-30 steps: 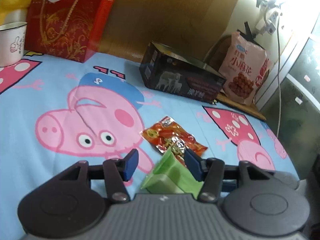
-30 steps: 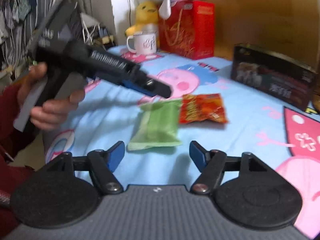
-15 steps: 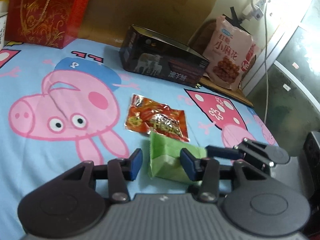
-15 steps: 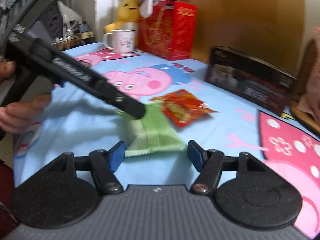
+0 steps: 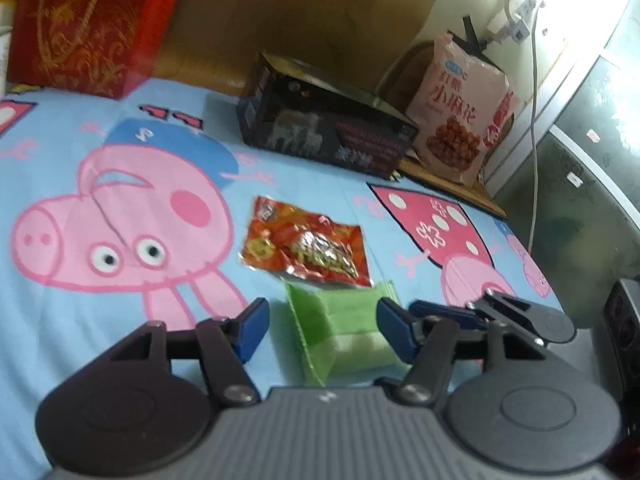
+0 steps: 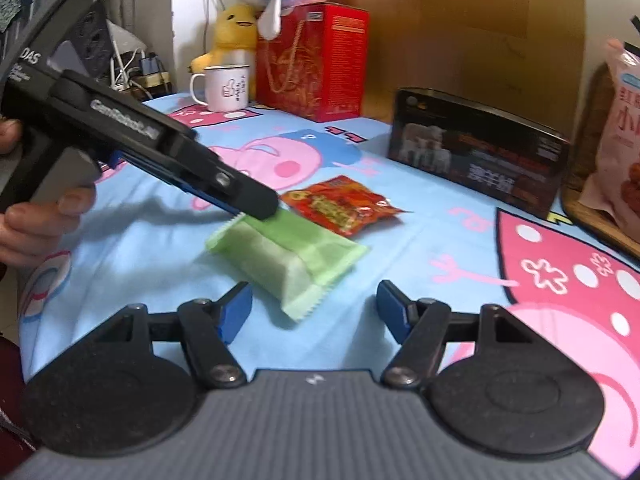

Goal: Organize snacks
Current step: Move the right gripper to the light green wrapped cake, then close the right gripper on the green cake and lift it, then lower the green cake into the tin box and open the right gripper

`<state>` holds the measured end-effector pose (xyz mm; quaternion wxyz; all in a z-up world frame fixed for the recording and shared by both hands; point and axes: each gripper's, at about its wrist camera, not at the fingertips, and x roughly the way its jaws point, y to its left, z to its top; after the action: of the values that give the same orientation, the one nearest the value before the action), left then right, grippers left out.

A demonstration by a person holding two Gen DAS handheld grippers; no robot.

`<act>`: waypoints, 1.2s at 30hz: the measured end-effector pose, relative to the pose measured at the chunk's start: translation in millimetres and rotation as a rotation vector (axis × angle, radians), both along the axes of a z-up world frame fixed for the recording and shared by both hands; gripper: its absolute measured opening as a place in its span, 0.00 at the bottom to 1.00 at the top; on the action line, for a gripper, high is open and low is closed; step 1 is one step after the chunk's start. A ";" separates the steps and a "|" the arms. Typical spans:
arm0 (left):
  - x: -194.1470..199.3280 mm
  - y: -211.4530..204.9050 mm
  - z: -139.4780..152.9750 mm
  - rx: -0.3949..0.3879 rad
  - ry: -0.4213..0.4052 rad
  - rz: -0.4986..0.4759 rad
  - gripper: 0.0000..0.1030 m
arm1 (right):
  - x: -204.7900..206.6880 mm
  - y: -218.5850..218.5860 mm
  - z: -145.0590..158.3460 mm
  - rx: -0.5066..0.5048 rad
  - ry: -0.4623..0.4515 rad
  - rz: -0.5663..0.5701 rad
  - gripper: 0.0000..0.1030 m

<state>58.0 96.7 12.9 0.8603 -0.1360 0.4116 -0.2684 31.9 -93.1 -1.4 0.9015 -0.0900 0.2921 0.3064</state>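
Observation:
A green snack packet (image 5: 344,332) lies on the cartoon-pig bedsheet (image 5: 80,160), with a red snack packet (image 5: 308,248) just beyond it. My left gripper (image 5: 322,326) straddles the green packet's end; its jaws are opening and the left pad stands clear of the wrapper. In the right wrist view the left gripper (image 6: 260,208), held by a hand (image 6: 36,224), reaches the far end of the green packet (image 6: 288,252), beside the red packet (image 6: 340,204). My right gripper (image 6: 314,308) is open, the packet's near corner just inside its fingers.
A black box (image 6: 476,152) stands behind the packets, a pink snack bag (image 5: 460,112) at the far right on a wooden stand. A red gift box (image 6: 312,60), a white mug (image 6: 226,88) and plush toys (image 6: 236,28) sit at the back left. My right gripper (image 5: 424,310) shows beside the left.
The left gripper's jaws narrowed on the green packet, then widened. The packet now lies flat and turned diagonally. The right gripper has edged closer to its near end.

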 end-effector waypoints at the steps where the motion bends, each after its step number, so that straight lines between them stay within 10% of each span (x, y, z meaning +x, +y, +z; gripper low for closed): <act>1: -1.2 -2.2 -0.7 0.005 -0.015 0.001 0.53 | 0.7 2.7 -0.2 -0.002 -0.002 0.003 0.68; 4: -1.1 -6.7 -2.5 0.001 -0.019 -0.008 0.44 | 3.5 8.8 0.9 0.013 -0.007 0.007 0.47; 9: -2.5 1.0 4.0 -0.032 -0.021 -0.001 0.36 | 1.5 12.1 5.0 0.030 -0.005 0.003 0.39; 20: 26.6 -21.6 53.0 -0.049 -0.139 -0.016 0.36 | 15.1 -6.2 34.5 0.111 -0.117 -0.065 0.37; 36: 191.2 -112.8 77.6 0.043 -0.240 0.013 0.36 | 155.0 -49.8 58.6 0.108 -0.259 -0.252 0.36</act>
<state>249.2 -16.1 90.6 0.9077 -0.0872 0.3105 -0.2683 186.9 -142.9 57.2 0.9663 -0.0430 0.1656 0.1923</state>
